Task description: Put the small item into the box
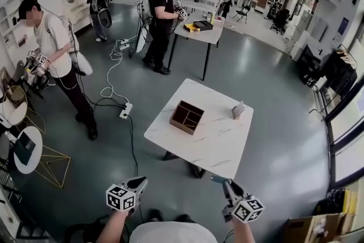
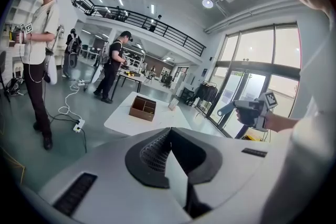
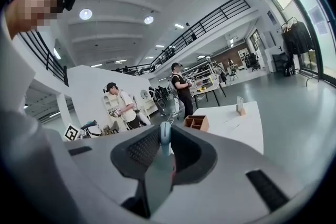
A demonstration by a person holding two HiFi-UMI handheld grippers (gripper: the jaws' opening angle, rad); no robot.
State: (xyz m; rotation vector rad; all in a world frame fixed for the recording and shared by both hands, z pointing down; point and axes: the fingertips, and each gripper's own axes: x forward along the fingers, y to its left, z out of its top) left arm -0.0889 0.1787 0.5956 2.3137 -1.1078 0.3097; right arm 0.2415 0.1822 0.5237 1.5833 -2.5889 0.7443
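A brown wooden box (image 1: 186, 116) with open compartments stands on the white marble table (image 1: 216, 142). The small item (image 1: 238, 110), a little upright card on a base, stands to the box's right. Both grippers hang close to my body, well short of the table. My left gripper (image 1: 140, 182) is shut with nothing in it. My right gripper (image 1: 220, 180), blue-tipped, is shut and also holds nothing. The left gripper view shows its gripper (image 2: 168, 131), the box (image 2: 143, 108) and the item (image 2: 172, 104) far ahead. In the right gripper view, its gripper (image 3: 165, 126) points toward the box (image 3: 196, 123) and item (image 3: 240, 107).
A power strip (image 1: 125, 111) and cables lie on the floor left of the table. One person (image 1: 54, 54) stands at the left holding grippers. Another person (image 1: 161, 14) works at a far table (image 1: 202, 34). Round side tables (image 1: 25, 148) stand at the near left.
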